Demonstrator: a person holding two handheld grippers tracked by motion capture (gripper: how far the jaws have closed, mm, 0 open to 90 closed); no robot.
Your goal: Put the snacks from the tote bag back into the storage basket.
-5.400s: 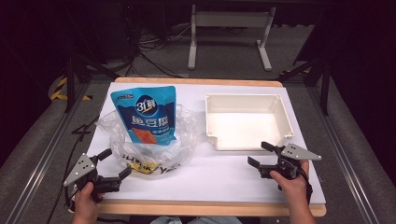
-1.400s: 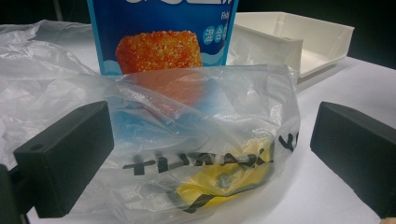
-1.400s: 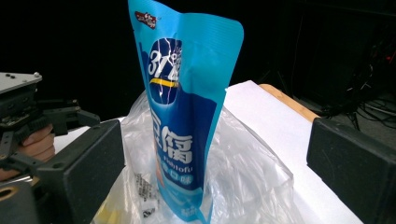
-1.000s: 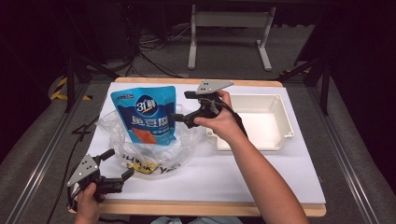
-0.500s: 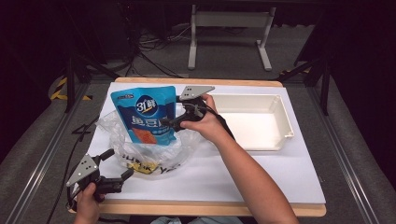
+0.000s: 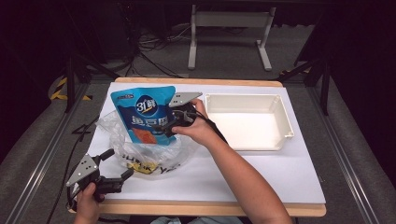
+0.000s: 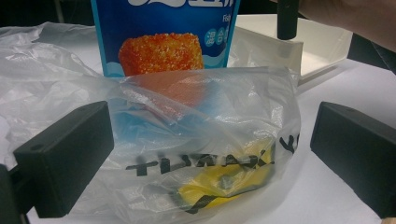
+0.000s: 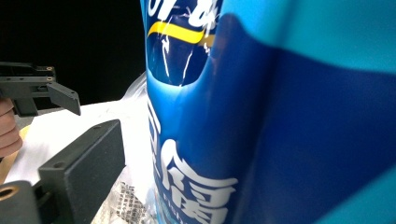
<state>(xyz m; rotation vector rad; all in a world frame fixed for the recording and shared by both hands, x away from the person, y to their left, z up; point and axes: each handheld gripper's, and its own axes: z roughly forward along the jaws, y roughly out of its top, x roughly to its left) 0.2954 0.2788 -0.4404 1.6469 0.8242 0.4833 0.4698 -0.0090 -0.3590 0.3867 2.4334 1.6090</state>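
The blue pouch (image 6: 149, 114) stands upright in the clear bag (image 6: 140, 149), long axis vertical, printed face toward me. My right tool (image 6: 173, 122) sits at its right edge, jaws spread around it. My left tool (image 6: 114, 173) is spread wide before the bag.

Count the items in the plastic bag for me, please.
2 that I can see. The blue pouch stands upright in the plastic bag, its top sticking out. A yellow pack lies at the bag's near end. The crumpled film may hide more.
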